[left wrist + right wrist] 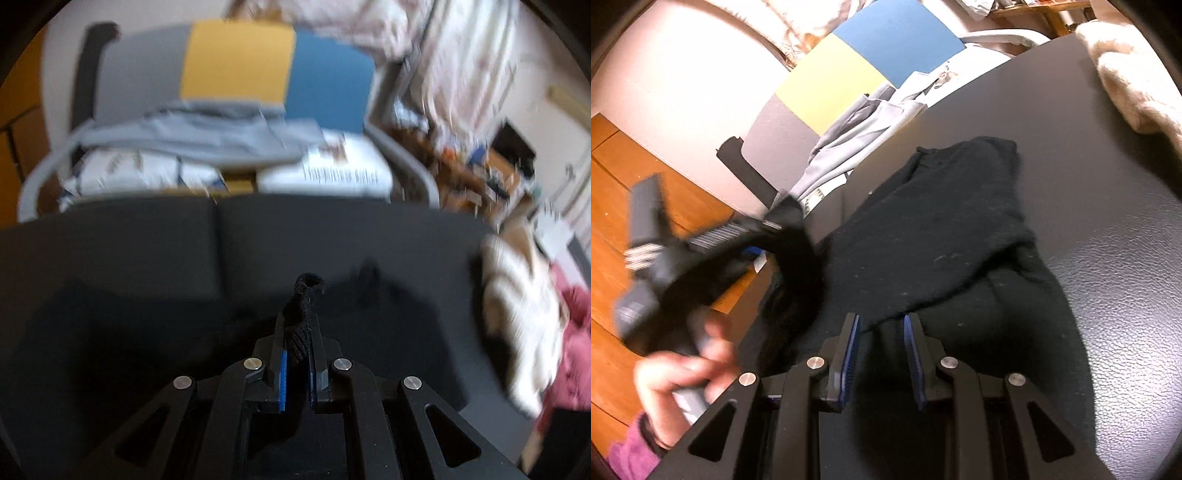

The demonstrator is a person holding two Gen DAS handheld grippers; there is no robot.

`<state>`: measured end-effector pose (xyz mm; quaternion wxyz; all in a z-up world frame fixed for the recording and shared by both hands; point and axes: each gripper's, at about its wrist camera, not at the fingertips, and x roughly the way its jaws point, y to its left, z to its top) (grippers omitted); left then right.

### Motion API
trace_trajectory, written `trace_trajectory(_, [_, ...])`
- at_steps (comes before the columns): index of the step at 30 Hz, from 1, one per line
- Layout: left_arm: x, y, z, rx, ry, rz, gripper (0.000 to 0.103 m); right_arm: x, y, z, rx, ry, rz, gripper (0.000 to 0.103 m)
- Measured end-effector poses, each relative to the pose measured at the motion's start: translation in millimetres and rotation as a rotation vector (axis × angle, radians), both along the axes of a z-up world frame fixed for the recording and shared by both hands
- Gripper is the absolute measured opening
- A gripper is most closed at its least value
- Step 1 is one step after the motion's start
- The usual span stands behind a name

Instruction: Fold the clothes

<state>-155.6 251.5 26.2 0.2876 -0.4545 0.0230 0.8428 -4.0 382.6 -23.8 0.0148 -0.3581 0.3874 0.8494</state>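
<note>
A black knit garment (942, 236) lies partly folded on the dark table (1108, 184). My left gripper (297, 332) is shut on a bunched edge of the black garment (304, 306), which sticks up between the fingers. In the right wrist view the left gripper (775, 227) is blurred at the table's left edge, holding that black cloth lifted. My right gripper (881, 325) is open just above the near part of the garment, its blue pads apart with nothing between them.
A cream fluffy garment (1134, 85) lies at the table's far right, also in the left wrist view (517, 321), beside a maroon cloth (576, 343). A chair with grey, yellow and blue panels (236, 66) holds grey clothes (207, 136) beyond the table. Wooden floor (613, 192) lies left.
</note>
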Motion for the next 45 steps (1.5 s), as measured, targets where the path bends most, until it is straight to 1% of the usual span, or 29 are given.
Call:
trace_trajectory(1, [3.5,6.7,-12.2,-0.022,-0.03,-0.023,0.015,-0.2,0.2,-0.7,0.003,-0.005,-0.002,0.025])
trace_trajectory(2, [7.2,11.3,-21.1,-0.035,-0.046,-0.041,0.019,-0.7,-0.3,-1.3,0.005,-0.008,-0.004,0.025])
trace_trajectory(3, [12.5,11.9,-22.5,-0.028,-0.032,-0.053,0.027,-1.1,-0.8,-1.9,0.007,-0.011,-0.006,0.025])
trace_trajectory(4, [19.3,10.8,-18.9,-0.004,-0.016,-0.073,0.053,-0.7,-0.6,-2.6,0.008,-0.013,-0.009,0.025])
trace_trajectory(5, [24.1,9.8,-14.8,0.02,-0.027,-0.1,0.071,1.4,0.8,-3.1,0.009,-0.012,-0.011,0.025])
trace_trajectory(6, [27.2,6.9,-9.2,0.039,-0.048,-0.119,0.091,2.7,1.6,-3.3,0.009,-0.01,-0.012,0.025])
trace_trajectory(7, [31.9,-0.3,-0.7,0.071,-0.054,-0.13,0.091,2.4,1.5,-2.6,0.006,-0.005,-0.009,0.025])
trace_trajectory(8, [36.2,-10.5,8.0,0.108,-0.037,-0.132,0.091,1.7,1.1,-1.5,0.004,0.001,-0.004,0.025])
trace_trajectory(10, [46.6,-45.0,27.2,0.181,0.027,-0.104,0.092,-2.6,0.2,2.9,0.006,0.019,0.011,0.025])
trace_trajectory(13, [56.5,-108.9,35.6,0.261,0.088,0.009,0.093,-12.4,-0.6,9.3,0.005,0.047,0.04,0.028])
trace_trajectory(15, [62.8,-156.1,27.2,0.284,0.09,0.1,0.092,-24.4,1.1,10.5,-0.021,0.054,0.072,0.03])
trace_trajectory(16, [64.7,-176.7,22.3,0.29,0.09,0.144,0.082,-31.0,1.8,10.0,-0.024,0.042,0.074,0.03])
trace_trajectory(17, [65.2,-192.6,16.3,0.291,0.082,0.177,0.076,-37.7,2.5,9.5,-0.026,0.031,0.076,0.03])
trace_trajectory(18, [66.4,-206.6,9.5,0.286,0.062,0.202,0.059,-44.3,3.2,8.9,-0.028,0.019,0.079,0.03])
trace_trajectory(19, [66.6,-219.3,2.3,0.281,0.039,0.222,0.047,-51.2,3.9,8.1,-0.031,0.009,0.083,0.03])
trace_trajectory(20, [66.0,-228.2,-3.9,0.275,0.018,0.233,0.044,-58.6,4.8,6.9,-0.035,0.003,0.087,0.03])
trace_trajectory(22, [69.2,-239.9,-12.3,0.259,0.01,0.254,0.043,-71.6,6.9,3.7,-0.069,-0.005,0.08,0.03])
trace_trajectory(26, [86.1,-256.3,-22.1,0.253,0.045,0.279,0.043,-85.5,2.4,-4.1,-0.132,-0.032,0.053,0.032])
trace_trajectory(29, [90.8,-258.4,-30.8,0.239,0.032,0.273,0.043,-93.9,-2.0,-9.6,-0.167,-0.053,0.03,0.032])
trace_trajectory(31, [94.9,-260.0,-37.2,0.231,0.022,0.267,0.043,-99.5,-5.0,-13.3,-0.191,-0.068,0.014,0.024])
trace_trajectory(32, [97.1,-259.8,-38.6,0.235,0.019,0.264,0.043,-102.9,-6.6,-12.3,-0.191,-0.072,0.013,0.01])
trace_trajectory(33, [99.5,-260.3,-39.2,0.244,0.018,0.261,0.043,-107.4,-8.7,-6.4,-0.171,-0.07,0.022,0.005])
trace_trajectory(34, [100.2,-258.8,-39.2,0.243,0.018,0.253,0.043,-111.8,-10.7,-0.5,-0.151,-0.068,0.031,0.005])
trace_trajectory(35, [98.8,-254.7,-38.3,0.23,0.02,0.239,0.043,-115.0,-11.6,7.5,-0.141,-0.053,0.038,0.005])
trace_trajectory(37, [94.4,-246.7,-36.2,0.197,0.031,0.211,0.043,-116.1,-9.6,30.2,-0.156,0.023,0.04,0.005])
trace_trajectory(40, [72.5,-241.0,-31.8,0.121,0.086,0.205,0.043,-109.1,-4.4,64.6,-0.165,0.135,0.027,0.004])
trace_trajectory(41, [64.6,-244.0,-32.1,0.112,0.089,0.221,0.043,-104.9,-0.6,72.9,-0.16,0.163,0.015,0.004])
trace_trajectory(44, [39.5,-256.4,-34.2,0.125,0.077,0.272,0.043,-86.4,17.8,89.9,-0.121,0.222,-0.052,0.004])
trace_trajectory(45, [36.0,-259.6,-36.7,0.13,0.071,0.283,0.043,-82.0,24.0,90.2,-0.111,0.224,-0.071,0.004])
